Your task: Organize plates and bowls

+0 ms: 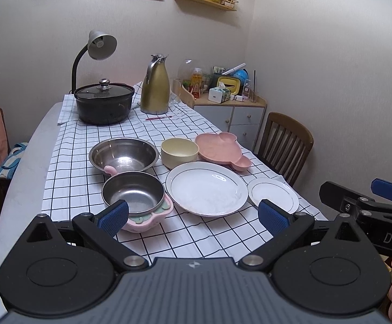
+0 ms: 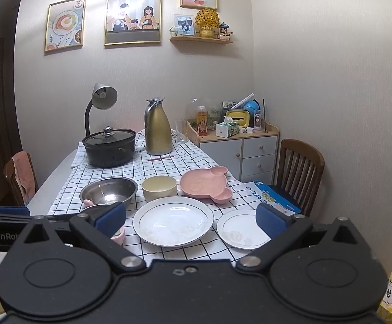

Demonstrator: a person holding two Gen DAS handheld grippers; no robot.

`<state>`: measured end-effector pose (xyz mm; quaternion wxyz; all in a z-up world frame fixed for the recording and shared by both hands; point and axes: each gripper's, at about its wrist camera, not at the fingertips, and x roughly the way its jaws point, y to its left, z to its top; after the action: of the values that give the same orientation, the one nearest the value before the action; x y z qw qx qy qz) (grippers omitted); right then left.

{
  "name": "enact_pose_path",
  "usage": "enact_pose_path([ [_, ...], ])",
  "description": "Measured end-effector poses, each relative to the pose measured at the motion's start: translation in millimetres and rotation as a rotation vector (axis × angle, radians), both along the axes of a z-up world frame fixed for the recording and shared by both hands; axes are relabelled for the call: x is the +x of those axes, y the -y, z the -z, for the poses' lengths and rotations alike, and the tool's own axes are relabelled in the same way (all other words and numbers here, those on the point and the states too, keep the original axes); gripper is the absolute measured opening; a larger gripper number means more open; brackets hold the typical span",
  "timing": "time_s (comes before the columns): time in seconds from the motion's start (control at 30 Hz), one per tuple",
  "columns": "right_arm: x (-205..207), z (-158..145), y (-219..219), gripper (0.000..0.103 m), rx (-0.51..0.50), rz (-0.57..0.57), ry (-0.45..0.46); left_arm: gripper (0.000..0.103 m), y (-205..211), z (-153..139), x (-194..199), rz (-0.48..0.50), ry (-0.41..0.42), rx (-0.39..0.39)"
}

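On the checked tablecloth [image 1: 69,183] lie a large white plate [image 1: 206,188] [image 2: 173,220], a small white plate [image 1: 273,194] [image 2: 240,229], a pink bear-shaped divided plate [image 1: 220,149] [image 2: 205,183], a cream bowl [image 1: 179,152] [image 2: 159,187], a big steel bowl [image 1: 123,155] [image 2: 109,193] and a steel bowl in a pink holder [image 1: 134,193]. My left gripper [image 1: 193,217] hovers open above the near table edge, nothing between its fingers. My right gripper [image 2: 190,222] is also open and empty, in front of the two white plates.
A lidded black pot [image 1: 104,102], a gold thermos jug [image 1: 155,89], a desk lamp [image 1: 98,46] and a pink pen [image 1: 158,118] stand at the table's far end. A wooden chair [image 1: 285,145] is at the right, a cluttered cabinet [image 1: 231,108] in the corner.
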<state>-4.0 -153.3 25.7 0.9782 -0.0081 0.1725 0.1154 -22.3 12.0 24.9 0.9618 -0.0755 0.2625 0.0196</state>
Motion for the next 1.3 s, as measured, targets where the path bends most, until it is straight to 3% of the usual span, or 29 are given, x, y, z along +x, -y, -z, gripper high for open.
enact_pose_path([
  [0.27,24,6,1,0.103,-0.007,-0.025,-0.036,0.103,2,11,26,-0.020,-0.052,-0.013],
  [0.53,77,18,13,0.103,-0.031,-0.087,-0.116,0.103,14,31,76,-0.074,-0.136,-0.046],
  [1.03,244,60,20,0.100,-0.152,-0.350,-0.305,0.102,28,87,182,-0.271,-0.351,-0.171],
  [1.3,334,91,3,0.090,-0.182,-0.461,-0.502,0.098,21,113,210,-0.402,-0.409,-0.275],
])
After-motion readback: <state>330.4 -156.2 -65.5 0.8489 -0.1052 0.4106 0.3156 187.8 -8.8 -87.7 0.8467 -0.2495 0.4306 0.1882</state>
